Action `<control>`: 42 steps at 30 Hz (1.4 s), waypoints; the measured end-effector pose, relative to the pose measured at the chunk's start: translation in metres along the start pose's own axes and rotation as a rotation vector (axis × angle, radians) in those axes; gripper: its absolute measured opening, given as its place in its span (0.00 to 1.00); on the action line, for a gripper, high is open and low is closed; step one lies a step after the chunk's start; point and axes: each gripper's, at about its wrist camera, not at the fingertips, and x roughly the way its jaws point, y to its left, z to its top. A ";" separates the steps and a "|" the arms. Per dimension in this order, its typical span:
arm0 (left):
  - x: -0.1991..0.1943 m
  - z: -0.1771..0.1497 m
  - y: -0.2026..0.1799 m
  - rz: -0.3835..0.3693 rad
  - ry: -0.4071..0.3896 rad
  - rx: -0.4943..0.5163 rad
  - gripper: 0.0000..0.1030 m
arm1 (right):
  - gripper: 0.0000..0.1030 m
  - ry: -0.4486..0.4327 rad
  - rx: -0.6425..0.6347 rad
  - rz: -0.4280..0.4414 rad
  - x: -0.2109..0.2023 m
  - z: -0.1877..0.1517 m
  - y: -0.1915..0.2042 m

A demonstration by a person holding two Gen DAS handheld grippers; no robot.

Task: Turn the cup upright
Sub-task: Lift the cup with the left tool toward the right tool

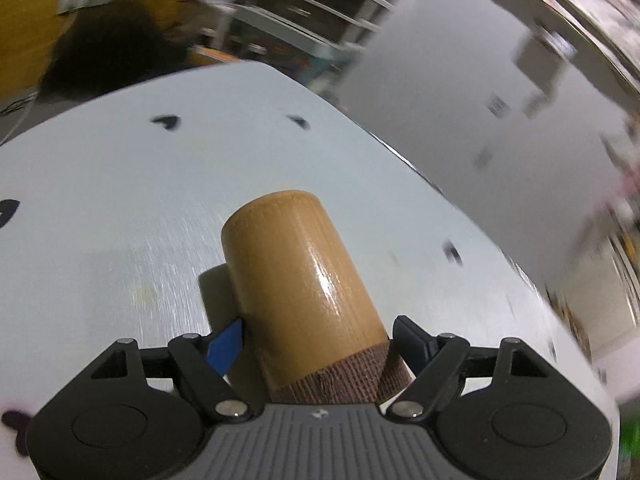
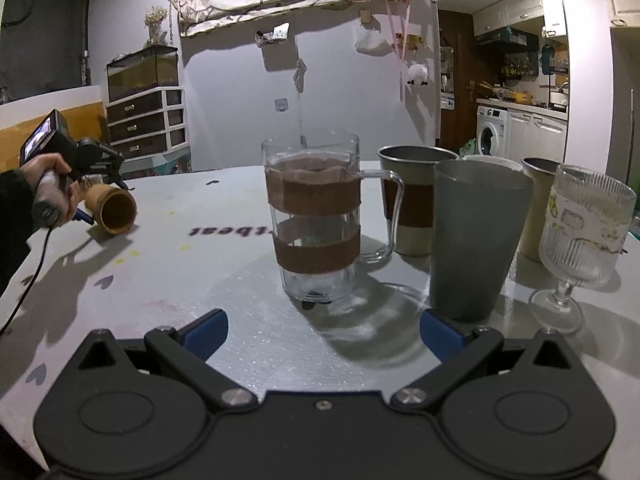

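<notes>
A wooden cup [image 1: 296, 280] with a brown band near one end lies between the fingers of my left gripper [image 1: 320, 344], which is shut on it close to the white table [image 1: 120, 200]. In the right wrist view the same cup [image 2: 114, 210] is on its side at the far left, its open mouth facing this camera, held by the left gripper [image 2: 90, 196] in a person's hand. My right gripper [image 2: 324, 330] is open and empty, low over the table [image 2: 180, 280] in front of a glass mug [image 2: 316, 216].
Right of the glass mug with brown bands stand a metal cup [image 2: 412, 200], a grey tumbler [image 2: 476, 240], another metal cup [image 2: 536, 208] and a ribbed stemmed glass [image 2: 580, 240]. A drawer unit [image 2: 146, 120] stands behind the table. The table edge [image 1: 480, 232] runs to the right in the left wrist view.
</notes>
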 end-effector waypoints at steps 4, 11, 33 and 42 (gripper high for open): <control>-0.023 -0.037 -0.007 -0.097 0.093 0.151 0.77 | 1.00 -0.024 -0.002 0.014 -0.009 -0.001 0.002; -0.063 -0.106 -0.027 -0.237 0.211 0.412 0.76 | 1.00 -0.069 0.024 0.012 -0.028 0.000 -0.003; -0.140 -0.229 -0.038 -0.368 0.142 0.901 0.91 | 1.00 0.079 0.123 0.232 0.038 0.055 0.031; -0.153 -0.249 -0.034 -0.341 -0.025 0.951 0.94 | 1.00 0.215 -0.054 0.226 0.095 0.071 0.092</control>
